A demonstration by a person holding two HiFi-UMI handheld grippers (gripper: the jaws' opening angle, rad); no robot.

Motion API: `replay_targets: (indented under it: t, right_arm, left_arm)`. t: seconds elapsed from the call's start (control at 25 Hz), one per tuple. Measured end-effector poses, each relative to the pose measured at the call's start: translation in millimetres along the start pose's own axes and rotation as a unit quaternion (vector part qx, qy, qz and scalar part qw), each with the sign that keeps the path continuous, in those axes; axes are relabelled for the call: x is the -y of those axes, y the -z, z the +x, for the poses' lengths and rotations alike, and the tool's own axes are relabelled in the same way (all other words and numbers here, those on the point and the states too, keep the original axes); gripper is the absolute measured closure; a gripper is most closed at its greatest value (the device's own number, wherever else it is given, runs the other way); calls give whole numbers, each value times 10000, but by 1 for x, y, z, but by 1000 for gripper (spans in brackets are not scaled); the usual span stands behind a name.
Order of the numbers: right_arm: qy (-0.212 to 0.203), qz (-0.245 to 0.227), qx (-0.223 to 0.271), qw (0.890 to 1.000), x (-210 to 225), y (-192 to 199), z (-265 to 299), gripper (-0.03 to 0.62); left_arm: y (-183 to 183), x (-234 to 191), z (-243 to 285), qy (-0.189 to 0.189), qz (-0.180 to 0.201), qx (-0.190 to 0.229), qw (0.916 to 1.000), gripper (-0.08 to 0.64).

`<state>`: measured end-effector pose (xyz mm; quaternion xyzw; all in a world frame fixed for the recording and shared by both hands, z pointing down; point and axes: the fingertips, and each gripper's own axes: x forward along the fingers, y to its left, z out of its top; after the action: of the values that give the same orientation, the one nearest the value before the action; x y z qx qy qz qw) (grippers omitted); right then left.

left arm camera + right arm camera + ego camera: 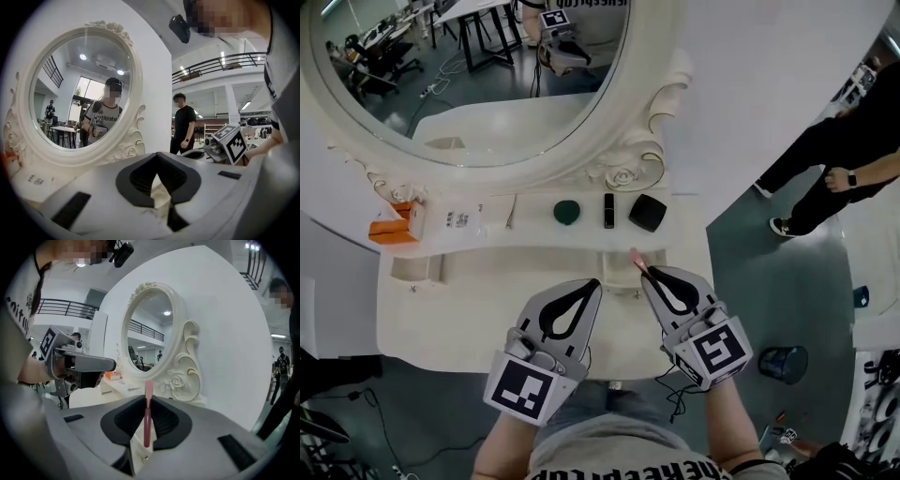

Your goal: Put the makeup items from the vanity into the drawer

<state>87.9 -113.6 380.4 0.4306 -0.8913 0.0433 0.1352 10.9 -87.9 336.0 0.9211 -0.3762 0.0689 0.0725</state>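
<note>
R gripper [648,273] clamped on slim pink makeup stick [148,414], long axis pointing fwd at oval white-framed mirror [534,174], over white vanity top [441,319]; L gripper [592,284] closed, empty (just alongside). No open drawer seen.

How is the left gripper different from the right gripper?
The right gripper is shut on a thin pink stick; the left gripper is shut on nothing. In the head view the left gripper slants toward the right, while the right gripper slants toward the left. Both are white and black.
</note>
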Motion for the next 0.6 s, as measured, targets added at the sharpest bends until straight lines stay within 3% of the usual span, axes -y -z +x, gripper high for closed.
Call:
replay_targets:
  t: [0.6]
  right_arm:
    - [-178,-228,-714,9970,4,44,38,526]
  left_arm:
    - [17,-32,7,-52,-231,-100,9997,546]
